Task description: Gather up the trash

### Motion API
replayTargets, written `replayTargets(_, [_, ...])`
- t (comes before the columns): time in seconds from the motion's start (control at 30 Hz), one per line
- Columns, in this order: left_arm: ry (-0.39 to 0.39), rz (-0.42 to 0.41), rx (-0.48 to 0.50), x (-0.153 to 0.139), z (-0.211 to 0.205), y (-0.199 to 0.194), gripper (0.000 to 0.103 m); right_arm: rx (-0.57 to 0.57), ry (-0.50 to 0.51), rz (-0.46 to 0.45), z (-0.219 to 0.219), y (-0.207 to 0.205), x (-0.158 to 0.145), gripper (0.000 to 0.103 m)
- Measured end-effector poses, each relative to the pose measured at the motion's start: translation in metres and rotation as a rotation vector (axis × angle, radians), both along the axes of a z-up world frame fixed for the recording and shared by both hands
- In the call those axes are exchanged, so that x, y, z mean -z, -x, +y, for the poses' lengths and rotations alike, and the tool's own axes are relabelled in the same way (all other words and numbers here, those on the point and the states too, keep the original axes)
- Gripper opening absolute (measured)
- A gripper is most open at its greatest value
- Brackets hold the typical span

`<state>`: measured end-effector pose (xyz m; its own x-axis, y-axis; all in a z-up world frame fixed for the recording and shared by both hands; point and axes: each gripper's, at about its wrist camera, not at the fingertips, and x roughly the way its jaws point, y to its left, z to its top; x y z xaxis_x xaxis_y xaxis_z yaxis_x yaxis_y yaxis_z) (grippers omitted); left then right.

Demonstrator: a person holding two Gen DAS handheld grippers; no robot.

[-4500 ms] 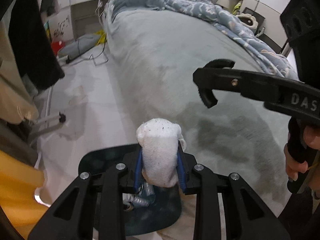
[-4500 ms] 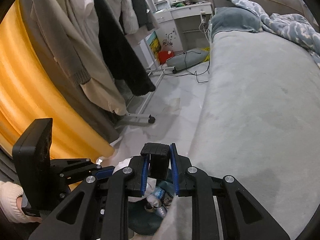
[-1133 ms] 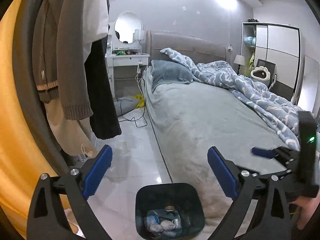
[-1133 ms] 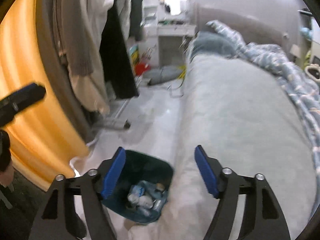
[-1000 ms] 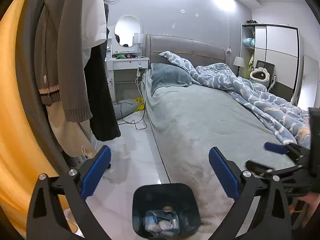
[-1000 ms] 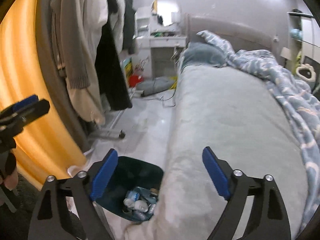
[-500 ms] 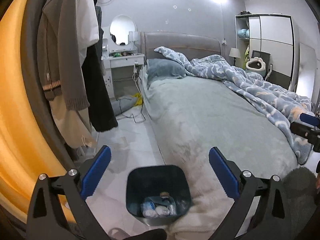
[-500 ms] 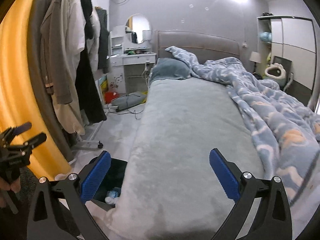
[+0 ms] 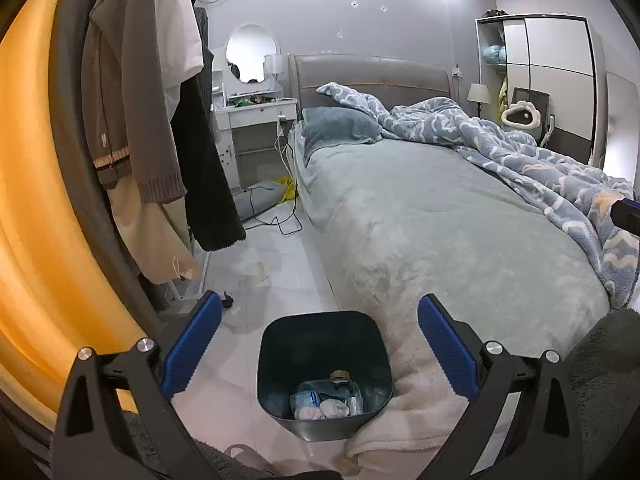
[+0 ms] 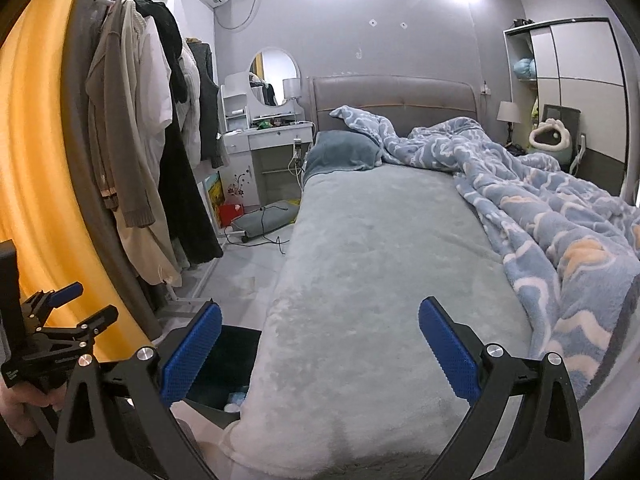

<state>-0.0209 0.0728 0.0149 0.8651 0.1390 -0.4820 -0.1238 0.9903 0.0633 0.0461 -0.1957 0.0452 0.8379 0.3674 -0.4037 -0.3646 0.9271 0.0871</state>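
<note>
A dark teal trash bin (image 9: 320,332) stands on the pale floor against the bed's near corner. Inside it lie several pieces of trash (image 9: 326,398): a plastic bottle, white wads, a roll of tape. My left gripper (image 9: 318,340) hovers above and in front of the bin, open wide, nothing between its blue pads. My right gripper (image 10: 320,344) is open wide too, over the bed's foot end, with nothing between its pads. In the right wrist view the bin (image 10: 224,364) shows only partly at lower left, behind the left finger. The left gripper (image 10: 60,316) shows there at the far left, held by a hand.
A grey-sheeted bed (image 10: 380,240) with a blue patterned duvet (image 10: 540,208) fills the right side. A rack of hanging coats (image 9: 152,120) and an orange curtain (image 9: 32,200) line the left. Cables and a grey mat (image 9: 260,200) lie on the floor near a white vanity (image 9: 256,116).
Both grippers let go of their trash into the bin and opened. Both then pulled back and lifted their view, so the whole bedroom shows; the right gripper swung over to the bed.
</note>
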Motion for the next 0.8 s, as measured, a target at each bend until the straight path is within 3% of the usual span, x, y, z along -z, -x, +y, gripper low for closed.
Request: replayTargets(0.8, [0.071,0.018,-0.006,0.0036,0.0104,-0.0004,0.1,-0.038,0.028,0.016,0.0096,-0.001,0.0,0.1])
